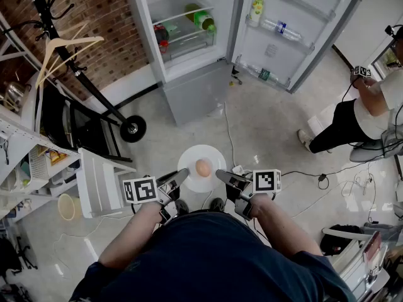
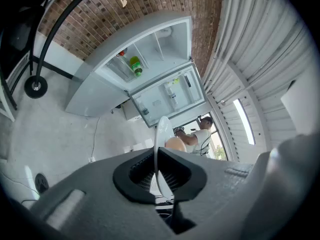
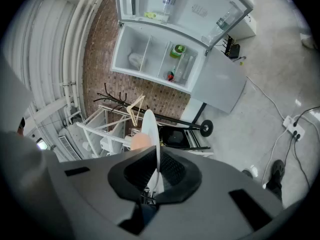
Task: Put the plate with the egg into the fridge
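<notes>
A white plate with a brown egg on it hangs level in front of me, above the floor. My left gripper is shut on the plate's left rim and my right gripper is shut on its right rim. In the left gripper view the plate stands edge-on between the black pads, with the egg just behind it. In the right gripper view the plate and the egg show the same way. The fridge stands ahead with its door swung open to the right.
Bottles and jars stand on the fridge shelves and in the door racks. A coat stand and a wheeled cart are at the left with white shelving. Cables and a power strip lie on the floor. A person crouches at the right.
</notes>
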